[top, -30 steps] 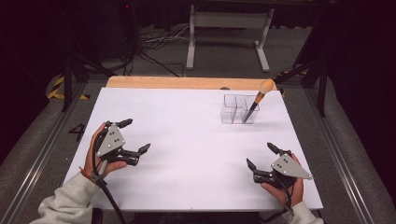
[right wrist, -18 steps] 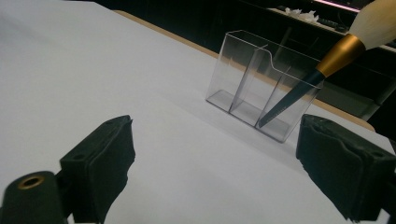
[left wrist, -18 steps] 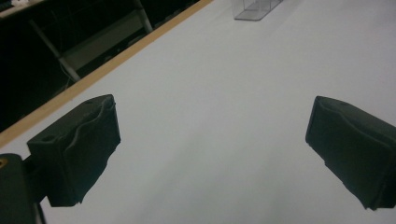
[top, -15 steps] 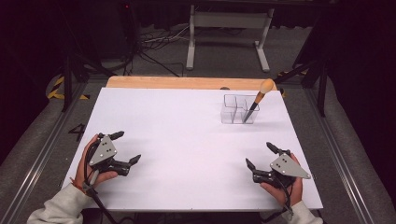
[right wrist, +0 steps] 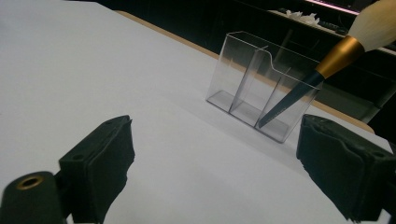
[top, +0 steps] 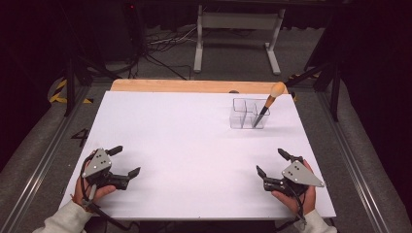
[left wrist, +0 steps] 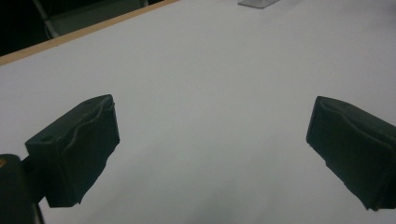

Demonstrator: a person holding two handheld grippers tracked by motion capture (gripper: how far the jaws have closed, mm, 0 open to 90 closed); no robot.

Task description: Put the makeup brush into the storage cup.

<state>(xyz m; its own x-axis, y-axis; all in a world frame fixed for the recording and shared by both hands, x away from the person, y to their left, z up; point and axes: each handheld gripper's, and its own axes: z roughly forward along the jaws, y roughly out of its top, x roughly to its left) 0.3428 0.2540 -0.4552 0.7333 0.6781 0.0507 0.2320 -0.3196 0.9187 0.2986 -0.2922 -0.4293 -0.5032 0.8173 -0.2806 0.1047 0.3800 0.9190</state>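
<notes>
Hands first: my left hand [top: 90,190] and my right hand [top: 294,196] come in over the near edge of the white surface [top: 184,141], each wrapped around a gripper. My left gripper [top: 125,161] sits low at the near left corner with its jaws spread wide, nothing between them; in the left gripper view, the left gripper [left wrist: 212,140] frames only bare white sheet. My right gripper [top: 273,162] sits at the near right corner, released too, jaws well apart and empty. In the right gripper view, the right gripper [right wrist: 215,161] looks toward the clear holder.

Between the grippers the sheet lies bare, and the two are well apart from each other.

Farther out, toward the far right of the surface, stands the clear plastic holder [top: 241,114], upright, split into compartments [right wrist: 243,86]. A brush [top: 268,103] leans in its rightmost compartment, dark handle down, tip resting at the bottom, gold collar and pale bristles [right wrist: 373,30] tilted up and out to the right. Both grippers are well apart from it.

Beyond the holder, a wooden strip [top: 170,86] edges the far side of the surface.
</notes>
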